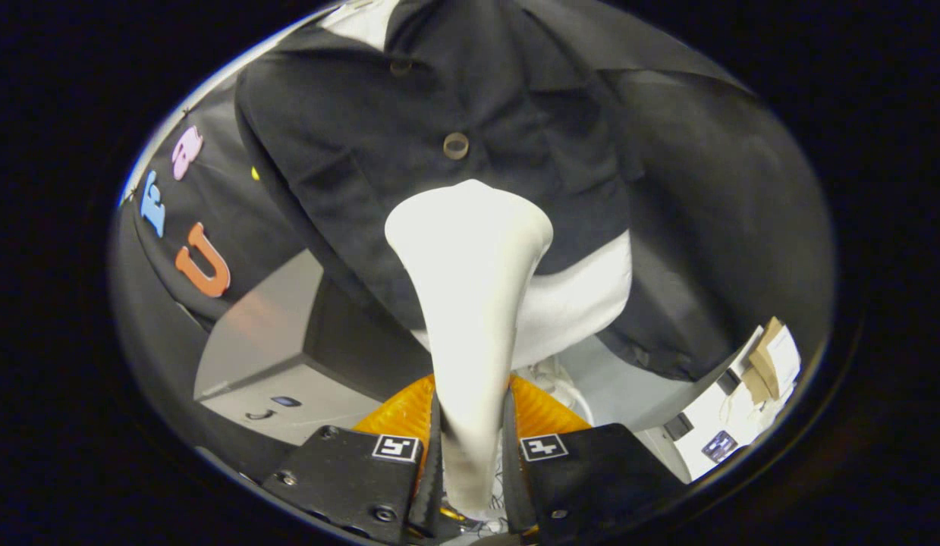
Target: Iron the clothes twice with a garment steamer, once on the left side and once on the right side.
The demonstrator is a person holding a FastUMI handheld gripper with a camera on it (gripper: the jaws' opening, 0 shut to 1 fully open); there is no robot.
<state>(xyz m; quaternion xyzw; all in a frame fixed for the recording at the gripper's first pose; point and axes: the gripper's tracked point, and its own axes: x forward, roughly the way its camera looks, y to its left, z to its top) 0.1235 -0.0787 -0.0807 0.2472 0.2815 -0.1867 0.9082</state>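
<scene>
Steamer point(470, 303) handle is sitting clamped between my fingers point(432, 455), both pressing its sides, so my gripper point(470, 462) is pinching it. Its wide head is resting against the dark buttoned jacket point(454, 98) ahead, just below a button point(456, 145).

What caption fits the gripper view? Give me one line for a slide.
Gripper shut on a white garment steamer, its head against a dark buttoned jacket worn over a white shirt.

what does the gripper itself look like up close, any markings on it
The hand-held gripper has two blocky black jaw bodies with visible screws. Each carries a small square black-and-white marker tag near its inner top corner. Ribbed orange parts show just behind them.
</scene>
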